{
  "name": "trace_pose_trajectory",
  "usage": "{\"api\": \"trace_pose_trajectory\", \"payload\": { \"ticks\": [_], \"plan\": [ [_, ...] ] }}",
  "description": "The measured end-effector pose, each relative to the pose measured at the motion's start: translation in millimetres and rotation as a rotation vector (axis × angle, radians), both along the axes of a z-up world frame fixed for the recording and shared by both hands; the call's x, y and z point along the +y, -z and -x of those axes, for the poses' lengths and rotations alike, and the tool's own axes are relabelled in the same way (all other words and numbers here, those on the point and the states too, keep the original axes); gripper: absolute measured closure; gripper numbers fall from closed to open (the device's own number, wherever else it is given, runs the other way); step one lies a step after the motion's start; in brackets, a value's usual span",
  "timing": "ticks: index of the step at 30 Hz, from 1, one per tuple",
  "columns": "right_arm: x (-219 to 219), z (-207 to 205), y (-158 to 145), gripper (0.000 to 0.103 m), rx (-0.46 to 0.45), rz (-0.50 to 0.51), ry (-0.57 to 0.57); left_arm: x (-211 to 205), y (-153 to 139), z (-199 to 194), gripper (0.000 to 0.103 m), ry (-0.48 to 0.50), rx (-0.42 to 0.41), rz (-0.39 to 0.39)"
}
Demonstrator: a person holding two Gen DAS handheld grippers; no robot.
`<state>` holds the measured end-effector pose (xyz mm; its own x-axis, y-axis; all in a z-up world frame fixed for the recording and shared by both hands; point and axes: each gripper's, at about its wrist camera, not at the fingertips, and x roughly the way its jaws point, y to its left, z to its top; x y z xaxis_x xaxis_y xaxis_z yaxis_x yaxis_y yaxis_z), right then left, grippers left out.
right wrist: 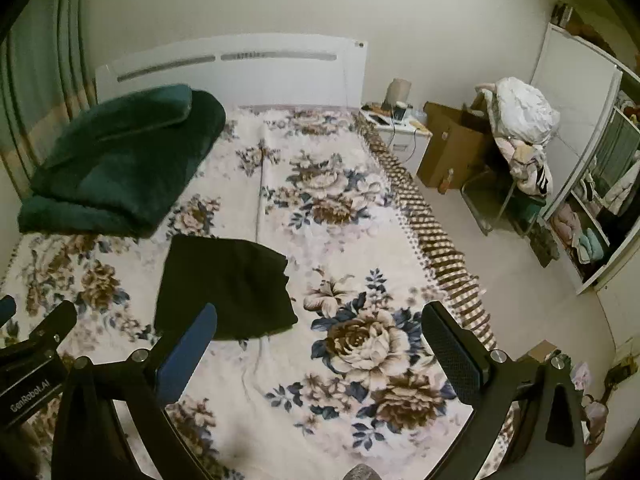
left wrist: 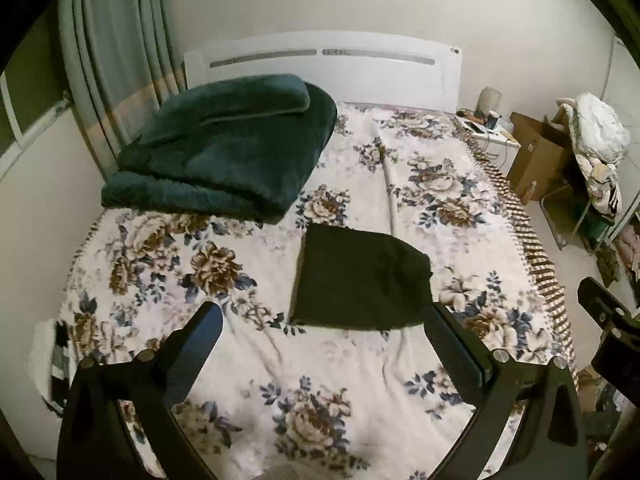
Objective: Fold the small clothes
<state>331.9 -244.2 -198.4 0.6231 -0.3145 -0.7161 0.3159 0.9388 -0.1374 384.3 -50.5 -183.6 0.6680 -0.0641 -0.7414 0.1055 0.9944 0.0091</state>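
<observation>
A small dark garment (left wrist: 360, 280) lies folded into a rough rectangle in the middle of the floral bedspread (left wrist: 280, 368); in the right wrist view the dark garment (right wrist: 226, 284) sits left of centre. My left gripper (left wrist: 324, 320) hovers open above the bed, just short of the garment's near edge, holding nothing. My right gripper (right wrist: 320, 324) is open too, over the floral bedspread (right wrist: 360, 352) to the right of the garment, with nothing between its fingers. The right gripper's body shows at the right edge of the left wrist view, and the left one at the left edge of the right wrist view.
A thick folded green blanket (left wrist: 224, 148) fills the bed's far left, near the white headboard (left wrist: 320, 68). Right of the bed stand a nightstand (right wrist: 396, 120) with small items, a cardboard box (right wrist: 452, 144), a chair heaped with clothes (right wrist: 520, 136) and an open wardrobe (right wrist: 592, 208).
</observation>
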Motion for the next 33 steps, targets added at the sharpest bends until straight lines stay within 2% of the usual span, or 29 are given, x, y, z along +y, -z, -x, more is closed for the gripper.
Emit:
{"api": "trace_pose_trajectory", "payload": {
  "ticks": [9, 15, 24, 33],
  "plan": [
    [11, 87, -93, 0.0, -0.077, -0.01, -0.017, 6, -77, 67, 0.0, -0.002, -0.086, 0.008],
    [17, 132, -136, 0.0, -0.125, 0.005, -0.038, 5, -102, 101, 0.0, 0.011, -0.115, 0.006],
    [27, 171, -171, 0.0, -0.158, 0.033, -0.073, 10, -124, 131, 0.0, -0.007, -0.13, 0.029],
    [30, 184, -188, 0.0, -0.184, 0.047, -0.104, 12, -129, 139, 0.0, -0.015, -0.133, 0.031]
  ]
}}
